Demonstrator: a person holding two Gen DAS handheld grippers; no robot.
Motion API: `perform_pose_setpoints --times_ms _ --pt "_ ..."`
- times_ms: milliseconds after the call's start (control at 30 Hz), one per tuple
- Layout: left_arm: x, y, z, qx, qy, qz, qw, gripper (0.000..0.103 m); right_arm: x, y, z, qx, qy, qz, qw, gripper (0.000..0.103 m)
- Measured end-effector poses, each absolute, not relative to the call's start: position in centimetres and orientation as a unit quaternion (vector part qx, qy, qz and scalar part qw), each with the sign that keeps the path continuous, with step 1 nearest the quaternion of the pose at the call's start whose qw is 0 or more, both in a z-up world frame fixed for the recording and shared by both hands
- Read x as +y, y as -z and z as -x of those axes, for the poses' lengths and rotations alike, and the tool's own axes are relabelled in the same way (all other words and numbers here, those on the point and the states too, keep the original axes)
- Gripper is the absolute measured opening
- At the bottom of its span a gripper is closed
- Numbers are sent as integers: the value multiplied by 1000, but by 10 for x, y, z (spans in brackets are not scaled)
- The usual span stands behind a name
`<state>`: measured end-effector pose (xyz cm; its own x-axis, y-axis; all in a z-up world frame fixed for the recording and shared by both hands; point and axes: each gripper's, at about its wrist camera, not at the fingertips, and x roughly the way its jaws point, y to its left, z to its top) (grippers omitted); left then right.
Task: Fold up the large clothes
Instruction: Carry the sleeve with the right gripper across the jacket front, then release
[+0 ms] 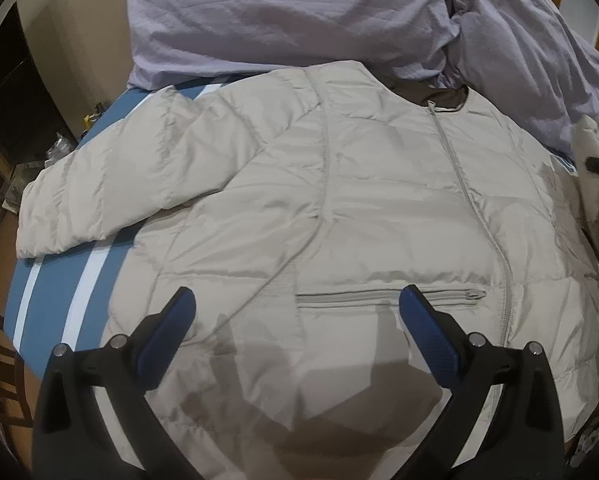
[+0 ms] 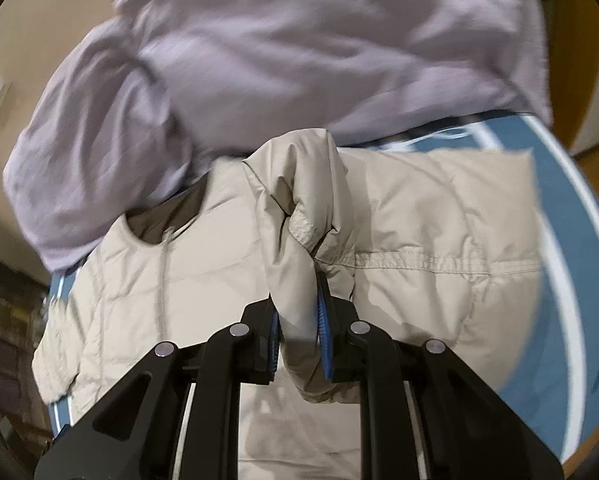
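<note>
R wrist view: right hand-held gripper (image 2: 299, 312) pinching beige puffer jacket (image 2: 419, 220) sleeve; L view: left hand-held gripper (image 1: 297, 300) spread above jacket, zipped, flat on bed (image 1: 51, 304).

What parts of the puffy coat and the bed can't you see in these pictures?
- Left wrist view: the beige coat's bottom hem is cut off by the lower edge and the open left tongs.
- Left wrist view: its far sleeve runs past the right edge.
- Both views: the collar's back hides under the lilac blanket.
- Right wrist view: the blanket is motion-blurred; the right tongs, shut on the coat's cuff, cover the fabric behind.
- The striped sheet lies mostly beneath the coat.
</note>
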<state>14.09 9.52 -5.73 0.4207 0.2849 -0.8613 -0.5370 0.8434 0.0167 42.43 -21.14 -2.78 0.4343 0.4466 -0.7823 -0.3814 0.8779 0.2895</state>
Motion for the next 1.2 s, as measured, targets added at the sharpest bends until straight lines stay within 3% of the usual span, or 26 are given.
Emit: perform_pose_setpoints --times_ms 700,800,867,933,1200 --pt "134 56 -112 470 -291 169 816 101 -55 71 -361 508 -356 61 782 18" --pt "137 55 -112 469 -291 173 816 101 -53 71 -356 504 -364 81 779 23" --pt "139 56 -113 469 -290 177 816 101 -57 65 -357 500 -374 77 777 35" --pt "143 56 -113 470 -289 183 814 101 -65 55 -360 490 -375 65 785 56" --pt "167 56 -106 465 -309 195 806 101 -105 49 -390 455 -305 55 835 61"
